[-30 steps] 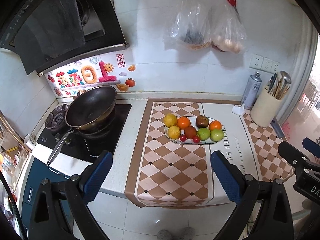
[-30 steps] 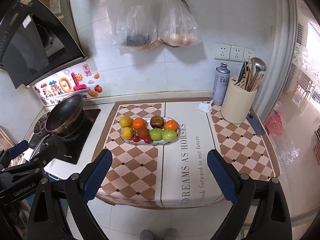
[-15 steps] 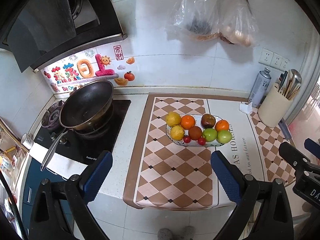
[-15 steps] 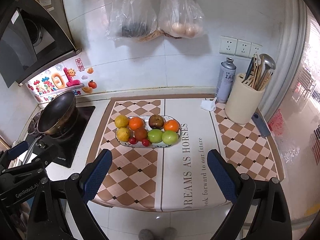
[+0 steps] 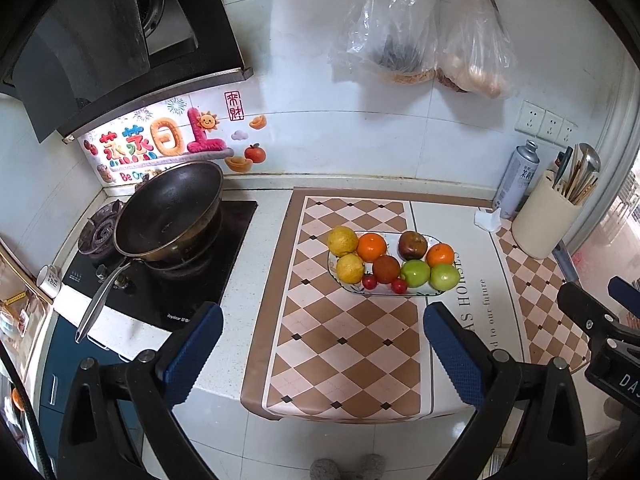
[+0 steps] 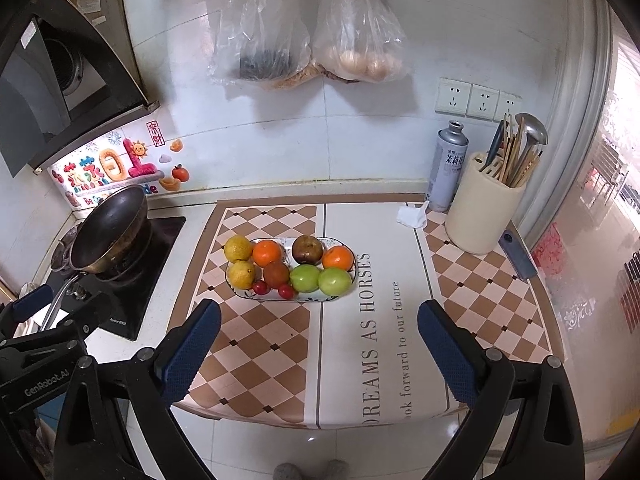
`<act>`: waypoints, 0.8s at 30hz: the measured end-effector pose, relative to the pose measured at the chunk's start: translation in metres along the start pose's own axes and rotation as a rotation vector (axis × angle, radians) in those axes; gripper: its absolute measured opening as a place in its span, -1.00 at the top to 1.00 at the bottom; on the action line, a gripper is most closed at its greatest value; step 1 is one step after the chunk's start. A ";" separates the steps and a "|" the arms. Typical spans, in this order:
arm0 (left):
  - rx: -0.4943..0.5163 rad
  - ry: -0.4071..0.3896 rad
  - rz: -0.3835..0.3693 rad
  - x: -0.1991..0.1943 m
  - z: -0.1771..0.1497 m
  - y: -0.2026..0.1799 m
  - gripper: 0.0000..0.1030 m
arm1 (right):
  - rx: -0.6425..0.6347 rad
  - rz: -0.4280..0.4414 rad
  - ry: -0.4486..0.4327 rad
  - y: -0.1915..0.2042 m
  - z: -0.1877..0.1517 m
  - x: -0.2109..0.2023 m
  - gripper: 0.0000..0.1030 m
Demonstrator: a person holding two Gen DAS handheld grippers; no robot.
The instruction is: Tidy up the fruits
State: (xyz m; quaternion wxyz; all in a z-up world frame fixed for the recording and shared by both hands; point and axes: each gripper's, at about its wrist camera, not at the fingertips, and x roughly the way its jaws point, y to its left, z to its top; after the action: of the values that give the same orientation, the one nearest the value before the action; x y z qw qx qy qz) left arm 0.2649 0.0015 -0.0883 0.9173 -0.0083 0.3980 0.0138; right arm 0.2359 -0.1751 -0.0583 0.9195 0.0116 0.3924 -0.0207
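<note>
An oval white plate (image 5: 416, 294) (image 6: 308, 299) of fruit stands on the checked mat in the middle of the counter. It holds two yellow citrus (image 5: 342, 241), two oranges (image 5: 371, 247), a dark apple (image 5: 412, 245), a brown-red fruit (image 5: 386, 269), two green apples (image 5: 415, 273) and two cherry tomatoes (image 5: 369, 282). My left gripper (image 5: 318, 350) is open and empty, off the counter's front edge, short of the plate. My right gripper (image 6: 318, 350) is open and empty, also in front of the counter. Each gripper shows at the edge of the other's view.
A wok (image 5: 168, 216) sits on the stove at the left. A spray can (image 6: 447, 166), a utensil holder (image 6: 486, 208) and a crumpled tissue (image 6: 412, 216) stand at the back right. Two plastic bags (image 6: 304, 32) hang on the wall. The range hood (image 5: 100, 40) overhangs the stove.
Both grippers have moved forward and slightly down toward the counter; the plate of fruit now appears larger and closer. Jaws stayed open. No fruit has moved.
</note>
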 end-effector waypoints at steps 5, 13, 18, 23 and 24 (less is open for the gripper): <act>0.007 -0.003 -0.001 0.000 0.000 0.001 -0.99 | 0.006 -0.004 0.005 -0.001 -0.003 0.001 -0.96; 0.006 -0.002 -0.003 -0.001 0.000 0.001 -0.99 | 0.003 -0.003 0.005 -0.002 -0.002 0.002 -0.96; 0.006 -0.004 -0.003 -0.001 -0.001 0.000 -1.00 | 0.001 -0.003 0.005 -0.001 -0.003 0.001 -0.96; 0.012 -0.007 -0.006 -0.002 -0.002 0.001 -1.00 | 0.002 -0.005 0.004 -0.001 -0.003 0.001 -0.96; 0.010 -0.006 -0.007 -0.003 -0.002 0.001 -1.00 | 0.003 -0.005 0.003 -0.001 -0.004 0.000 -0.96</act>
State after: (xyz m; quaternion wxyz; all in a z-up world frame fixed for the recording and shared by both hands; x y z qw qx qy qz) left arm 0.2618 0.0026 -0.0878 0.9185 -0.0053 0.3953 0.0085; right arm 0.2329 -0.1762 -0.0616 0.9189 0.0119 0.3937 -0.0236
